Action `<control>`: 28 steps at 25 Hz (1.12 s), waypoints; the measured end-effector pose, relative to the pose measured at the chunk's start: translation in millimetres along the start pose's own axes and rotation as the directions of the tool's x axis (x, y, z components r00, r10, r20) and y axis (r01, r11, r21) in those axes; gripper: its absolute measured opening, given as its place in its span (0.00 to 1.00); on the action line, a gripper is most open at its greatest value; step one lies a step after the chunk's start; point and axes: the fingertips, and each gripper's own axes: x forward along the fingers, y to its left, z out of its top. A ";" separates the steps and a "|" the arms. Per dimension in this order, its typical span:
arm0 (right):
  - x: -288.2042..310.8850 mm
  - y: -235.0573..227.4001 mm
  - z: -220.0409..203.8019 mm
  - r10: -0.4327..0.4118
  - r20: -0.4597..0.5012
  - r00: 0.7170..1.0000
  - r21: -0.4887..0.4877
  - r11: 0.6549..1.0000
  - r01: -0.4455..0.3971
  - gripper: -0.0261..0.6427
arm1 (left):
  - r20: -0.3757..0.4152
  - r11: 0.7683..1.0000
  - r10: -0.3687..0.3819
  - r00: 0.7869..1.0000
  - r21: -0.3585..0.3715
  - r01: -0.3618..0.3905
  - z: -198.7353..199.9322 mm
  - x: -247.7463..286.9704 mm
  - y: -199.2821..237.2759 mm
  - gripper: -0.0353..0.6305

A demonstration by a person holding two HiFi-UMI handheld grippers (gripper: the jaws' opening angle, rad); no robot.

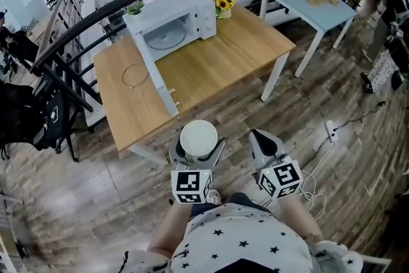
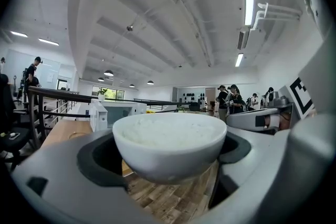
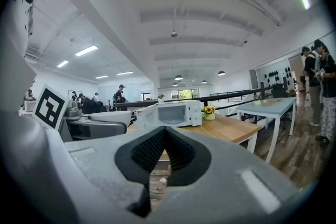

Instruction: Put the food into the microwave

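Head view: the left tongs [image 1: 199, 150] sit low in the centre of the frame, spread wide around a white bowl of rice [image 1: 199, 136]. Their pads press on its sides, above the wooden floor [image 1: 332, 99] and just short of the bench [image 1: 223, 64]. Just to their right, the right tongs [image 1: 261, 139] are closed together, with nothing between them. The microwave [image 1: 176, 22] stands in the upper centre on the bench, door [image 1: 156, 77] swung open, with sunflowers [image 1: 223, 4] beside it.
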 end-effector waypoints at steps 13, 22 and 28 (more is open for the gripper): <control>38.2 14.4 0.2 -0.033 0.030 0.999 0.036 0.999 0.031 0.05 | 0.005 0.999 -0.048 0.999 0.017 0.048 0.0 13.2 31.5 0.83; 48.0 16.1 2.2 -0.047 0.033 0.998 0.043 0.998 0.046 0.05 | 0.014 0.998 -0.058 0.998 0.022 0.057 7.2 22.3 42.1 0.83; 63.8 9.3 2.6 -0.035 0.036 0.999 0.051 0.998 0.033 0.05 | 0.009 0.998 -0.057 0.998 0.027 0.057 7.4 37.6 44.5 0.83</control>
